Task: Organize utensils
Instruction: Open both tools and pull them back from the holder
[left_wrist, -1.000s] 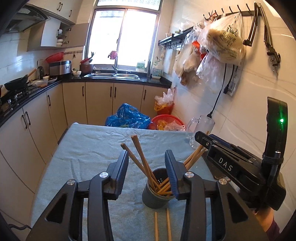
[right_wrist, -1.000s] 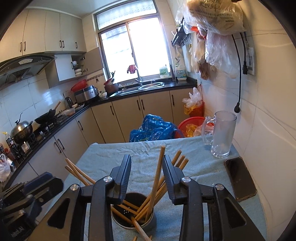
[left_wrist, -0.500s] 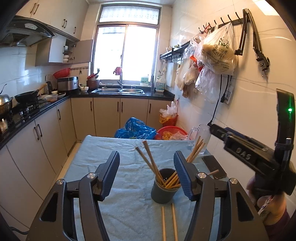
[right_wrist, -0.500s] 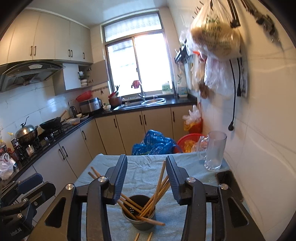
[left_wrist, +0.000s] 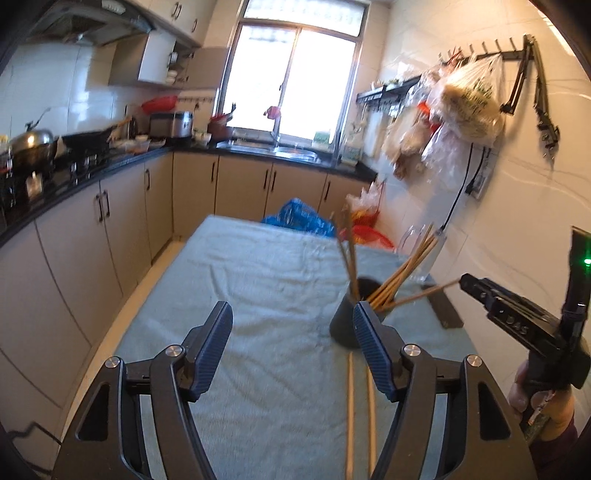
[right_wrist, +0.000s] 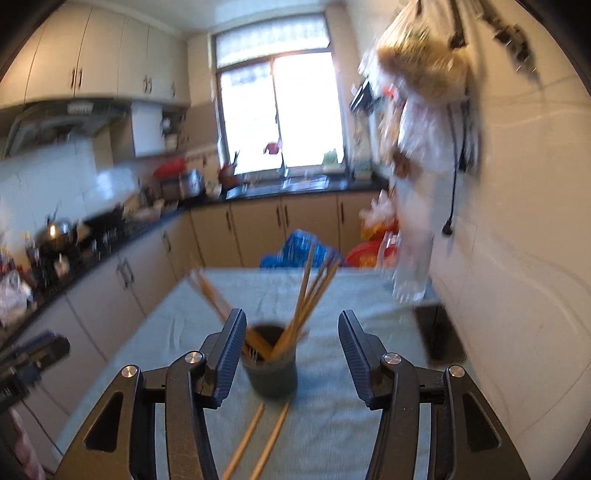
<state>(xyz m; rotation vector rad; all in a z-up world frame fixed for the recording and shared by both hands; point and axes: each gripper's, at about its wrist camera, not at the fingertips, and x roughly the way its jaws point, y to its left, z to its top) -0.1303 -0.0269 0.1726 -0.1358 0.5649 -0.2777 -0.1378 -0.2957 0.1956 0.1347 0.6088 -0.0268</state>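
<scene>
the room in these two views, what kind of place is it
A home kitchen, most likely: a sink sits under the window, a wok rests on the stove, and a cloth-covered table holds a cup of chopsticks.

Dark round holder (left_wrist: 345, 325) upright on the blue-grey cloth, wooden chopsticks (left_wrist: 397, 273) fanned out inside (leaning both ways); two loose chopsticks (left_wrist: 360, 413) lie flat just before it.

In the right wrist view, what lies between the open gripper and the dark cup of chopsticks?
Only bare blue cloth and the far ends of two loose chopsticks lying flat, pointing at the cup. The right gripper holds nothing.
</scene>
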